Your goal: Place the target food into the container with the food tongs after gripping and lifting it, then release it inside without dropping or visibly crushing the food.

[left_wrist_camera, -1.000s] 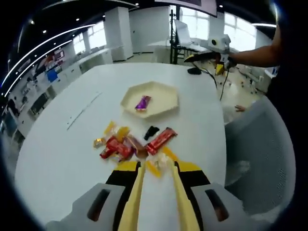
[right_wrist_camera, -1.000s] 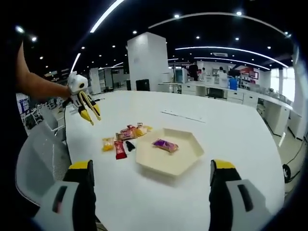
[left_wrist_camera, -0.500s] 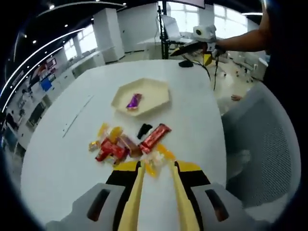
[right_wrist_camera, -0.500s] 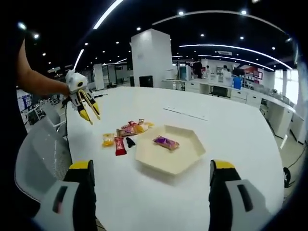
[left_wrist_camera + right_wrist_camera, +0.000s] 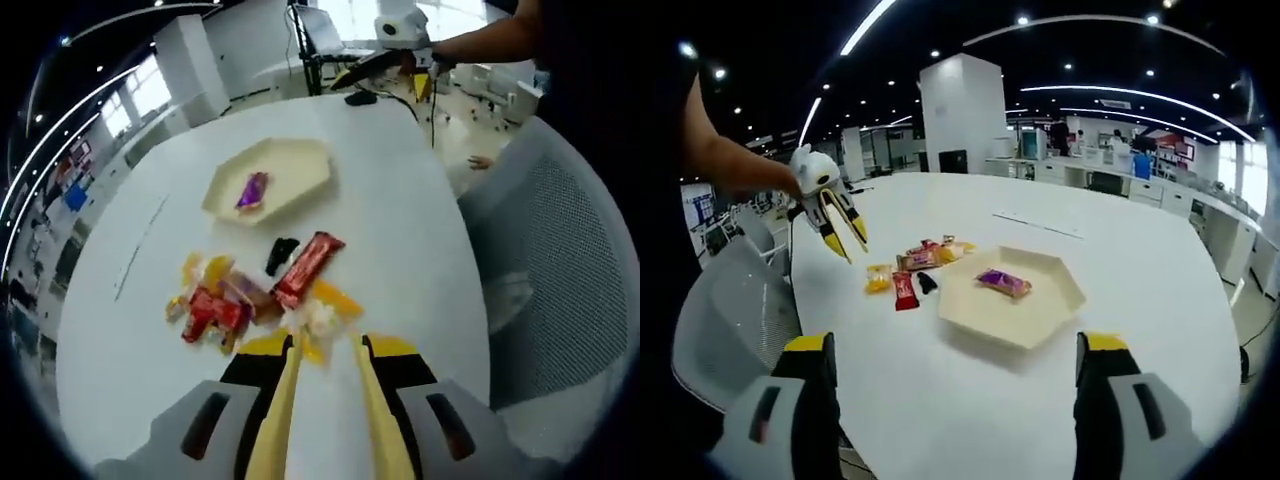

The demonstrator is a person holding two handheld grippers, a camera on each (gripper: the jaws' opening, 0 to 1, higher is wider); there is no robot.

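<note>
Here, in the left gripper view, the left hand-held gripper (image 5: 325,350) rises from the bottom centre with its yellow tong-like jaws a little apart and nothing between them, tips just short of a small pale wrapped sweet (image 5: 320,318) at the near edge of the pile of wrapped snacks (image 5: 250,295) on the round white table (image 5: 410,230). Towards the upper left sits the cream hexagonal tray (image 5: 300,180), already holding a purple-wrapped candy (image 5: 251,190). A long red-wrapped bar (image 5: 307,268) lies mid-frame. These pieces look light, with crinkly, slippery foil; a gentle pinch across the short middle should hold without squashing. In the right gripper view, the right hand-held gripper (image 5: 955,400) stands wide apart and empty at the bottom, well back from the tray.
</note>
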